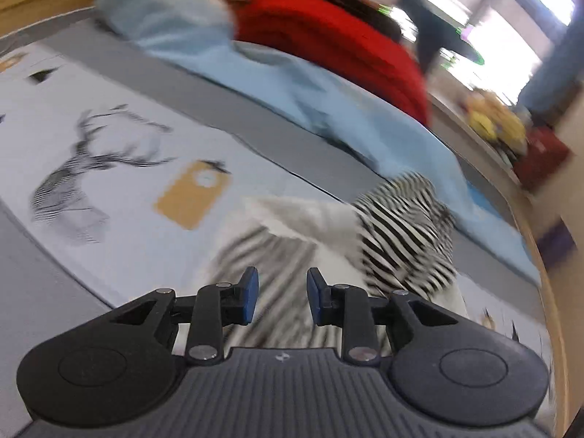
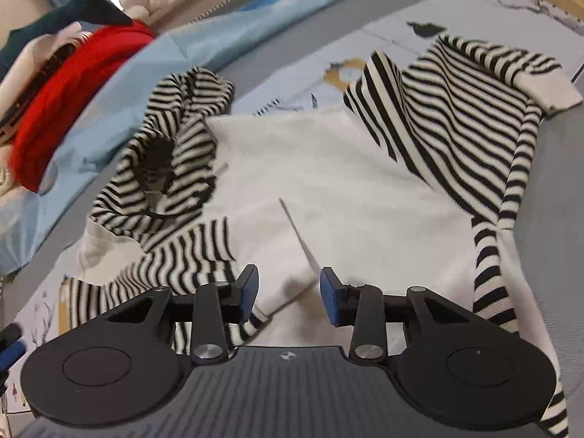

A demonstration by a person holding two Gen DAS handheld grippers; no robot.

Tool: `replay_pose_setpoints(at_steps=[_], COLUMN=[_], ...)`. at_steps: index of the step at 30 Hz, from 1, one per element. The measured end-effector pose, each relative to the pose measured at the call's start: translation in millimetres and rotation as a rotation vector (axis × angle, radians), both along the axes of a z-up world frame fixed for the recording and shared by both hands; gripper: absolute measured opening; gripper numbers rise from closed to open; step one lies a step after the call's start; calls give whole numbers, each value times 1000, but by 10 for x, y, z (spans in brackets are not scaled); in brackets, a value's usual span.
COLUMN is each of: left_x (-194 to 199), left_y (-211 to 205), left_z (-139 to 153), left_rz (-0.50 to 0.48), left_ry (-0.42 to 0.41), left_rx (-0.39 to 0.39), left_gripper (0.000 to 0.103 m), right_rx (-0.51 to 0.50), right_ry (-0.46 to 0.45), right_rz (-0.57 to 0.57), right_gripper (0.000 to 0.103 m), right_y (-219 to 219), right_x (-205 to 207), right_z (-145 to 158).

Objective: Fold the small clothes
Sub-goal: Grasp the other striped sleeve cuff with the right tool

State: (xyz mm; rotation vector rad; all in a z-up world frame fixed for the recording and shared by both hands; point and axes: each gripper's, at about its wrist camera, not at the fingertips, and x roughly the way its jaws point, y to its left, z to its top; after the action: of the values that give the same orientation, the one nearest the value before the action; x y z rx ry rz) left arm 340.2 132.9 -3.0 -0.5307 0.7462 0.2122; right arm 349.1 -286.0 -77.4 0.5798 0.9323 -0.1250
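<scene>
With both sets of jaws apart and empty above the striped sweater (image 2: 365,168) spread on the bed (image 2: 547,189), the right gripper (image 2: 288,295) should pinch its near white fold edge cleanly, single-layered.

The left wrist view was smeared by motion; the striped sweater (image 1: 398,233) there showed only as streaks, its lower part hidden behind the left gripper (image 1: 283,294); the red knit (image 1: 328,40) and yellow object (image 1: 492,120) beyond stayed too blurred to identify; in the right wrist view the sweater's hem ran under the right gripper (image 2: 288,292), and one striped sleeve (image 2: 500,255) was cut off at the bottom edge.
</scene>
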Motion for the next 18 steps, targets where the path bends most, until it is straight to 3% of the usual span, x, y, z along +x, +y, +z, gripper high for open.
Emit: replay_pose_setpoints(at_steps=[6, 7, 8, 9, 12, 14, 18], left_x=[10, 43, 42, 58, 25, 45, 83], left_y=[138, 114, 117, 115, 145, 145, 146], left_z=[58, 72, 65, 55, 31, 18, -57], left_rz=[25, 20, 15, 10, -8, -21, -51], left_ry=[0, 7, 12, 17, 25, 37, 82], left_rx=[5, 7, 8, 10, 20, 34, 45], left_gripper=[31, 31, 31, 31, 31, 31, 31], right_rx=[2, -2, -15, -45, -88, -81, -140], right_ry=[19, 15, 3, -14, -69, -135, -371], right_rz=[26, 39, 54, 75, 93, 79, 69], right_gripper=[39, 32, 13, 8, 8, 7, 7], right_y=[37, 66, 99, 143, 180, 158, 184], right_x=[192, 204, 207, 205, 170, 106, -170], right_z=[-236, -258, -265, -265, -195, -18, 500])
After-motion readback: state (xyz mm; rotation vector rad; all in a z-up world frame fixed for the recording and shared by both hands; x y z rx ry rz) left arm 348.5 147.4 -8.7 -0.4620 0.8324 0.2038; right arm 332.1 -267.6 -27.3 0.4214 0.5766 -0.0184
